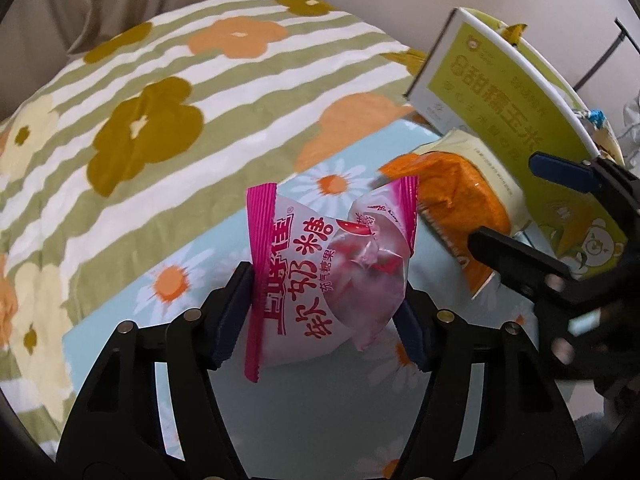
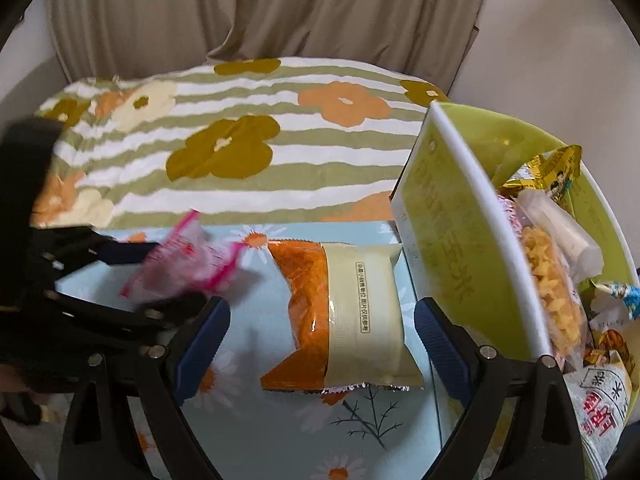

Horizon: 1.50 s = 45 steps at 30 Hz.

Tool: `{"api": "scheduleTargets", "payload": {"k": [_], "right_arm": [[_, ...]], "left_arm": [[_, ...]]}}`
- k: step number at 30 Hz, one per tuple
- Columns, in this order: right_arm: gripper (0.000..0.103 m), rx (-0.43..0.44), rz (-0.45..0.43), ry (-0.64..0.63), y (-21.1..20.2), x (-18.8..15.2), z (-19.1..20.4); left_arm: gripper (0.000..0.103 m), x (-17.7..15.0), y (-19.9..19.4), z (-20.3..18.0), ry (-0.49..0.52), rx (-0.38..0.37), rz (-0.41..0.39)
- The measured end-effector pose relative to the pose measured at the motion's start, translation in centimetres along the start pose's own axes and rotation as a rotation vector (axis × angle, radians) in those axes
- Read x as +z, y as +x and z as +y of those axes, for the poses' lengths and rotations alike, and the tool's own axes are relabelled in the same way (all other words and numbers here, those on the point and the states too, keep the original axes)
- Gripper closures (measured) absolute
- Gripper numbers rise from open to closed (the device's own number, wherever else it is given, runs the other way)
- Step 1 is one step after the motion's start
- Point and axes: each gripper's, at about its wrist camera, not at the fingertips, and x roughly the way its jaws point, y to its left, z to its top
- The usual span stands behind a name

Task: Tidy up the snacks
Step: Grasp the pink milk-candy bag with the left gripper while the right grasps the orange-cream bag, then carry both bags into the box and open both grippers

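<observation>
My left gripper (image 1: 326, 314) is shut on a pink and white candy packet (image 1: 328, 276) and holds it above the light-blue daisy cloth (image 1: 224, 256). The packet also shows blurred at the left of the right wrist view (image 2: 188, 264). My right gripper (image 2: 320, 340) is open, its fingers on either side of an orange and cream snack bag (image 2: 344, 316) that lies flat on the cloth. The same bag shows in the left wrist view (image 1: 460, 200), with the right gripper (image 1: 532, 208) just beyond it. A green and white box (image 2: 452, 216) stands at the right with several snack packets inside.
A striped bedspread with orange and olive flowers (image 2: 240, 136) lies behind the blue cloth. A beige curtain (image 2: 280, 8) hangs at the back. The box's white rim (image 2: 496, 232) stands close to my right finger. Inside the box, a gold packet (image 2: 548, 172) sits on top.
</observation>
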Motion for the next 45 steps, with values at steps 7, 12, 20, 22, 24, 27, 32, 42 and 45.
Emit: {"api": "scheduleTargets", "payload": {"k": [7, 12, 20, 22, 24, 27, 32, 42, 45], "right_arm": [[0.012, -0.102, 0.056, -0.057, 3.1, 0.2, 0.6], [0.012, -0.133, 0.104, -0.063, 4.5, 0.2, 0.7], [0.039, -0.127, 0.146, -0.082, 4.7, 0.2, -0.1], [0.041, -0.119, 0.143, -0.100, 4.4, -0.1, 0.0], [0.043, -0.092, 0.139, -0.097, 3.9, -0.4, 0.1], [0.044, -0.058, 0.132, -0.096, 2.7, -1.3, 0.4], [0.044, -0.009, 0.112, -0.103, 0.3, -2.4, 0.9], [0.044, 0.113, -0.054, -0.073, -11.2, -0.1, -2.8], [0.044, 0.152, -0.114, -0.055, -14.2, 0.8, -5.1]], "left_arm": [[0.041, -1.4, -1.4, 1.3, -0.053, 0.027, -0.009], [0.041, -2.1, -2.7, 1.6, -0.076, 0.037, -0.023], [0.041, -2.7, -4.6, 1.3, -0.094, 0.060, -0.046], [0.041, -2.9, -5.2, 1.2, -0.106, 0.065, -0.054], [0.041, -3.1, -5.7, 1.1, -0.116, 0.069, -0.060], [0.041, -3.6, -6.7, 0.6, -0.128, 0.078, -0.071], [0.041, -4.2, -8.2, -0.4, -0.138, 0.091, -0.079], [0.041, -2.2, -14.6, -5.1, -0.152, 0.120, -0.164], [0.041, -0.9, -16.4, -7.3, -0.156, 0.135, -0.202]]}}
